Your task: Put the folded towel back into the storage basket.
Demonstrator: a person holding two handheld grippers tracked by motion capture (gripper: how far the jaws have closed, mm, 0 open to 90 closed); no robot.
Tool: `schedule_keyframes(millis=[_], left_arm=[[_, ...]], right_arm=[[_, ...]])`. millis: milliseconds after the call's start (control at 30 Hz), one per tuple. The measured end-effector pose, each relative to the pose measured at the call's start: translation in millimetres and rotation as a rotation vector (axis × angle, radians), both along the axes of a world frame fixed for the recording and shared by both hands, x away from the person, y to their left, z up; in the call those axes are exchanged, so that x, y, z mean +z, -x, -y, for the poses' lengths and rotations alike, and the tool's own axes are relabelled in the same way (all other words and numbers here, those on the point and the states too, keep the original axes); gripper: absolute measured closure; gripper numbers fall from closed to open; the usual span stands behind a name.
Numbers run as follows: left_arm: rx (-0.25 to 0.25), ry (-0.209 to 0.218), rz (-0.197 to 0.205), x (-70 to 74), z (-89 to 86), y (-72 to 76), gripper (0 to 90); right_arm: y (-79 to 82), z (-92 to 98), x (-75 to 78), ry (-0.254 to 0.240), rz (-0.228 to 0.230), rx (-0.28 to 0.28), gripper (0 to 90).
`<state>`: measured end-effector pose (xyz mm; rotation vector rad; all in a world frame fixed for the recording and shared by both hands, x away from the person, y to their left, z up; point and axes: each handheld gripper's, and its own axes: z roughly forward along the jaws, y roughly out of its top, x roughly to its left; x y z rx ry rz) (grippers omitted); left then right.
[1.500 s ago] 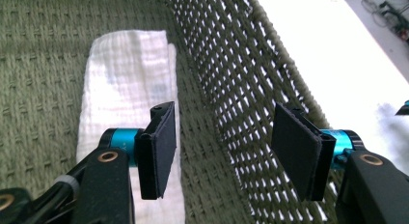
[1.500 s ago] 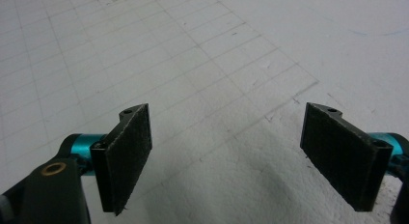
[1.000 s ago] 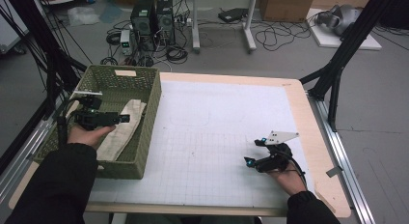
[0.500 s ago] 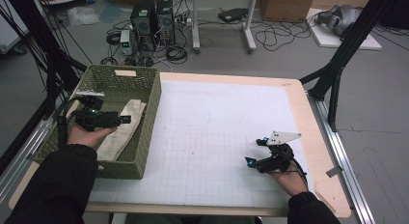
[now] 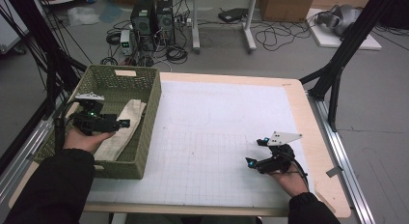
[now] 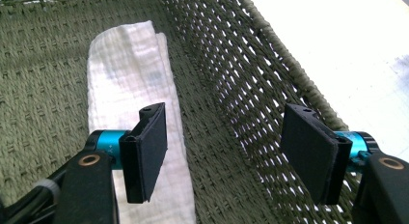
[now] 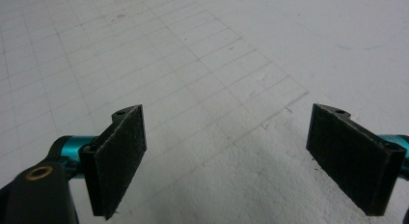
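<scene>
A folded white cloth (image 5: 123, 132) (image 6: 128, 74) lies in the green woven basket (image 5: 153, 101) (image 6: 241, 64) at the table's left, along its right wall. My left gripper (image 5: 126, 122) (image 6: 224, 154) hovers inside the basket just above the cloth, open. Its jaws have just been opening, and nothing is between the pads. The left pad hangs over the cloth, the right one near the basket wall. My right gripper (image 5: 256, 151) (image 7: 251, 161) rests low over the white gridded mat (image 5: 217, 122) (image 7: 193, 64) at the front right, open and empty.
The mat covers most of the wooden tabletop (image 5: 313, 137). Black frame struts (image 5: 337, 69) stand off the right edge. Computers and cables (image 5: 154, 16) sit on the floor beyond the table.
</scene>
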<state>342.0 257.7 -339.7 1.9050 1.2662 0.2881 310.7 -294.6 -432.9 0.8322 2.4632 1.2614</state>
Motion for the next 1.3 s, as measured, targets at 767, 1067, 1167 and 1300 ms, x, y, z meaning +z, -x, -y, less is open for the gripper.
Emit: schedule_keyframes(millis=[767,1067,1167,1300], left_arm=[[-0.023,0.020,0.018,4.4,1.7,10.6,33.4],[-0.041,0.035,0.029,6.5,5.1,17.2,33.4],[-0.051,0.042,0.036,8.0,8.0,20.5,33.4],[-0.063,0.048,0.039,9.0,13.0,24.6,33.4]], right_arm=[[1.1,0.1,0.9,0.000,0.004,0.000,12.9],[1.4,-0.1,0.8,-0.001,0.002,0.001,12.7],[1.4,-0.3,0.7,-0.001,0.003,0.003,12.7],[1.3,-0.2,0.7,-0.002,0.002,0.004,12.6]])
